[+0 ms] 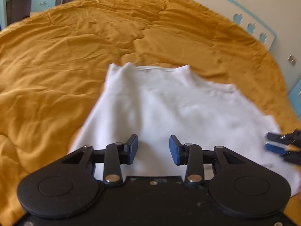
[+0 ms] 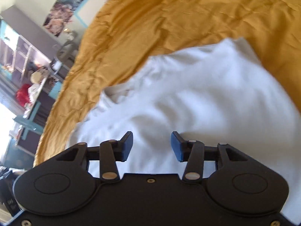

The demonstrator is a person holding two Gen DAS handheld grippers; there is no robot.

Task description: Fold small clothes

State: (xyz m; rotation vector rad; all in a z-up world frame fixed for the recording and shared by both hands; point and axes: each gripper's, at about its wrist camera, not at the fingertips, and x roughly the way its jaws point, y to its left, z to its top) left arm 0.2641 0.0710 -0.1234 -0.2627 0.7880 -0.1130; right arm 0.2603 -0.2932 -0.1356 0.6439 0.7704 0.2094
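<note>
One white shirt [image 1: 169, 109] lies mid-frame on one mustard blanket [image 1: 75, 47]; two grippers, left gripper [image 1: 153, 148] and right gripper [image 2: 152, 146], both released, empty.

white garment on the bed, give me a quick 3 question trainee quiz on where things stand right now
1. True or false: the left gripper is clamped on the white garment.
2. What does the garment lie on? A) a wooden floor B) a mustard bedspread C) a glass table
3. Fill in: in the left wrist view, the right gripper shows at the ___ edge of the picture.

Key:
1. False. Its jaws stand apart with nothing pinched between them.
2. B
3. right. The right gripper's own view also shows open jaws over the cloth.
</note>
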